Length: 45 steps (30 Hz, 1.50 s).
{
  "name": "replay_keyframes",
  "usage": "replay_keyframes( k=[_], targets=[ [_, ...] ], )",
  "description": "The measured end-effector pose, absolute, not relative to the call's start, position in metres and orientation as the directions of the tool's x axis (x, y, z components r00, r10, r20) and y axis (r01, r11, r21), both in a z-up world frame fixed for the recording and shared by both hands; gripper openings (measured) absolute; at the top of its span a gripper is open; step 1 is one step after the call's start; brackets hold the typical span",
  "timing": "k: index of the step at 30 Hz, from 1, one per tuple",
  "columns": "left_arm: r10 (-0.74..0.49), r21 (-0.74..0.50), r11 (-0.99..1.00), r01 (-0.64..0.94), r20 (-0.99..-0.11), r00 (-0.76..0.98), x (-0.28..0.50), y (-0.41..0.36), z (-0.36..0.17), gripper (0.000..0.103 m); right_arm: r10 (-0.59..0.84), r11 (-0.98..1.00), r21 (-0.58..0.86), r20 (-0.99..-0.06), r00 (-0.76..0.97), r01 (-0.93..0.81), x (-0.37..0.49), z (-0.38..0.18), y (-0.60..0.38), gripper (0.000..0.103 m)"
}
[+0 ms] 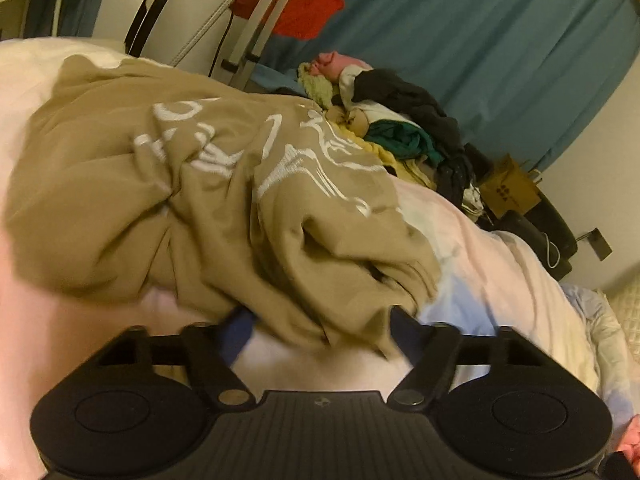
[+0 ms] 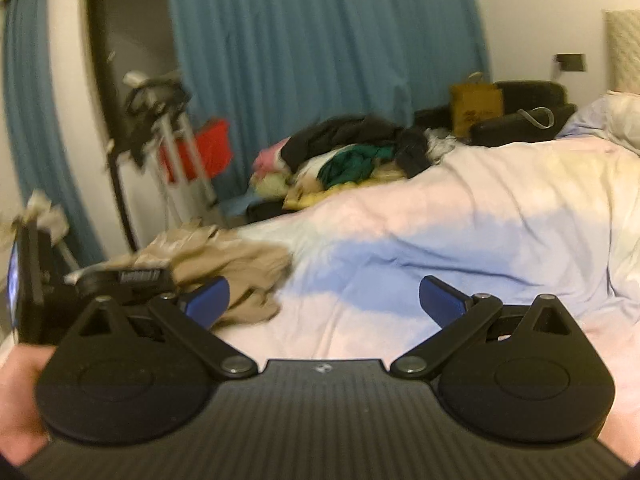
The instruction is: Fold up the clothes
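Observation:
A tan garment with white lettering point(image 1: 224, 200) lies crumpled on the pale bed cover point(image 1: 500, 264). My left gripper point(image 1: 320, 320) is open, its blue fingers spread, and the garment's near edge lies over and between them. In the right wrist view the same tan garment point(image 2: 232, 272) lies at the left on the bed cover point(image 2: 440, 232). My right gripper point(image 2: 324, 300) is open and empty just above the cover, its left finger point(image 2: 208, 300) next to the garment's edge. The left gripper's body point(image 2: 60, 292) shows at the far left.
A pile of mixed clothes point(image 2: 352, 156) lies at the far side of the bed, also in the left wrist view point(image 1: 400, 120). Blue curtains point(image 2: 320, 40), a metal stand with a red item point(image 2: 192, 148), a brown paper bag point(image 2: 476, 108) and pillows point(image 2: 616, 120) surround the bed.

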State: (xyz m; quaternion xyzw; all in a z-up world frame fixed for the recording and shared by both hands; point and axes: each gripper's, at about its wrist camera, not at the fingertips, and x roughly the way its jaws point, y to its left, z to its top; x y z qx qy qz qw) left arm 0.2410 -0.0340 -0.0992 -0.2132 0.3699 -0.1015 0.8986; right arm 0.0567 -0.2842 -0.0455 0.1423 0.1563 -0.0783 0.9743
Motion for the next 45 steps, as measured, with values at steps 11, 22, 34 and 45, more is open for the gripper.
replay_keyframes(
  k=[11, 22, 34, 45],
  targets=[
    [-0.316, -0.420, 0.901, 0.109, -0.463, 0.828, 0.205, -0.009, -0.061, 0.005, -0.363, 0.898, 0.227, -0.102, 0.926, 0.377, 0.073, -0.091, -0.286, 0.103],
    [-0.345, -0.456, 0.870, 0.187, -0.292, 0.892, 0.087, 0.058, 0.012, 0.004, -0.247, 0.969, 0.015, -0.013, 0.969, 0.248, 0.051, -0.106, -0.231, 0.103],
    [-0.394, -0.601, 0.768, 0.221, -0.170, 0.903, 0.053, 0.119, 0.007, 0.004, -0.046, 0.926, -0.377, -0.114, 0.992, 0.000, 0.015, -0.094, -0.140, 0.103],
    [-0.258, -0.475, 0.880, 0.002, -0.474, 0.842, 0.044, 0.142, 0.005, 0.007, 0.112, 0.936, -0.250, -0.457, 0.882, -0.249, 0.014, -0.070, -0.085, 0.103]
  ],
)
